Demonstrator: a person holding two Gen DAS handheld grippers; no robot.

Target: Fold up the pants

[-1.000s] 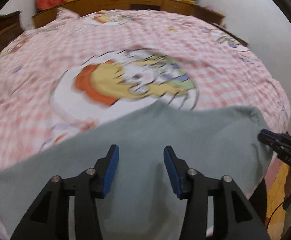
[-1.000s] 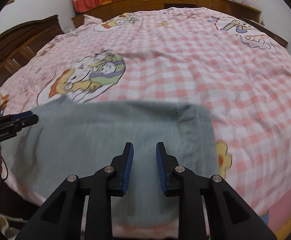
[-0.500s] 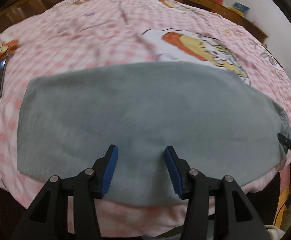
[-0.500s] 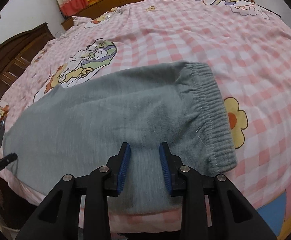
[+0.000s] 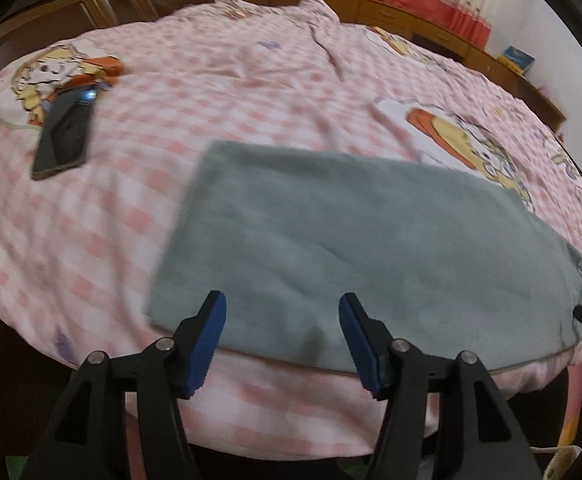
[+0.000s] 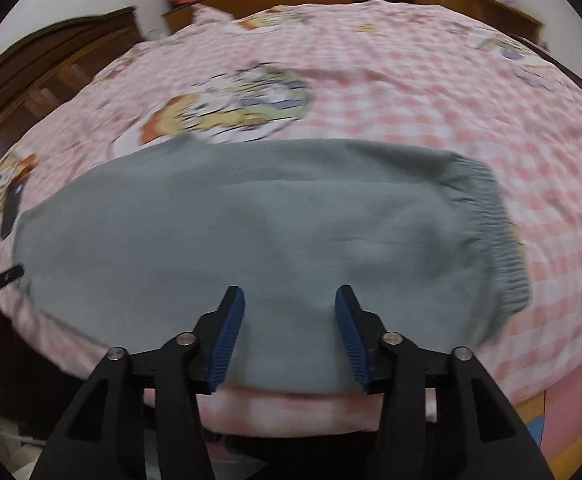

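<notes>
Pants [image 6: 275, 220] flat on pink checked bedspread [image 6: 411, 92]

Soft matt grey fleece pants [image 6: 259, 236], ribbed waistband [image 6: 491, 232], checked cotton bedcover [image 5: 251, 92], glossy phone [image 5: 65, 132]

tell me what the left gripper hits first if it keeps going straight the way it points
Most likely the grey pants lying on the bed: the left gripper, jaws opening and empty, aims at their near edge, though depth is hard to judge.

Left claw [image 5: 282, 320]: pitched steeply downward, blue-padded jaws opening, nothing gripped between them. Right claw [image 6: 289, 312]: pitched steeply downward, blue-padded jaws opening, nothing gripped between them.
</notes>
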